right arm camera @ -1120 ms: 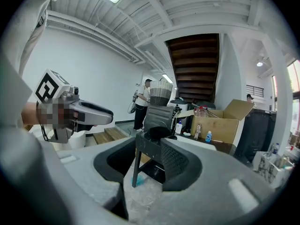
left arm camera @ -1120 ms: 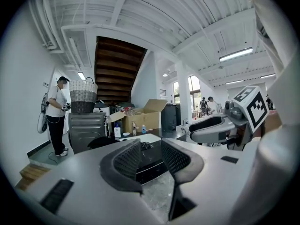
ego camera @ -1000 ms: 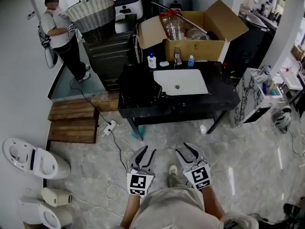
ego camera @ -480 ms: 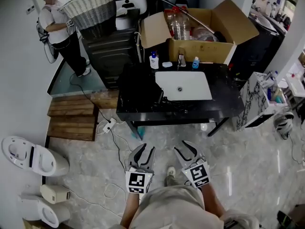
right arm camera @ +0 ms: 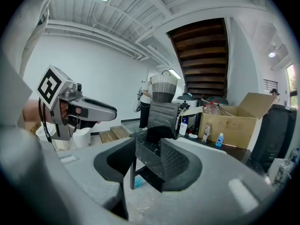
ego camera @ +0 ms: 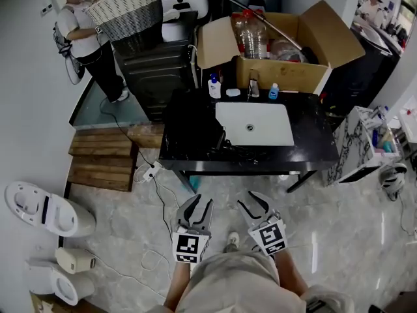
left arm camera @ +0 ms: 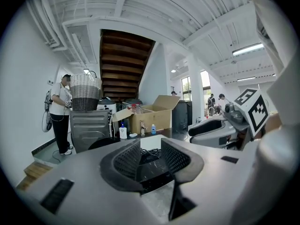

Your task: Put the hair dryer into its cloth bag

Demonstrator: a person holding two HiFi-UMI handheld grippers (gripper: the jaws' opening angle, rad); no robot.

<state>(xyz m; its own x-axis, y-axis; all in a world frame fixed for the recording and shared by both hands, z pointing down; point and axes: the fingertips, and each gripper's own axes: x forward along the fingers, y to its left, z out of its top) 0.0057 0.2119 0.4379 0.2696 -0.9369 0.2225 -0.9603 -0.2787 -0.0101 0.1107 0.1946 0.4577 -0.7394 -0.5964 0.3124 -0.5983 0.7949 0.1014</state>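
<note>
A black table (ego camera: pixel 313 150) stands ahead across the marble floor. Near its front edge lies a black hair dryer with a tangled cord (ego camera: pixel 230 150); the cord (left arm camera: pixel 149 154) shows past the left jaws. A dark cloth shape, probably the bag (ego camera: pixel 187 126), covers the table's left part. My left gripper (ego camera: pixel 202 201) (left arm camera: pixel 151 142) is open with a narrow gap and holds nothing. My right gripper (ego camera: pixel 253 200) (right arm camera: pixel 148 142) is shut and empty. Both hang side by side, well short of the table.
A white basin (ego camera: pixel 254 124) sits in the table, with bottles (ego camera: pixel 214 87) and an open cardboard box (ego camera: pixel 306 70) behind. A person (ego camera: pixel 81 38) stands by a woven basket (ego camera: pixel 127 12). Wooden steps (ego camera: pixel 104 162), a power strip with cable (ego camera: pixel 148 173) and toilets (ego camera: pixel 45 210) lie left.
The view has advanced toward the table, which has shifted slightly right in the picture. Both grippers keep their side-by-side pose. The person by the basket has raised an arm.
</note>
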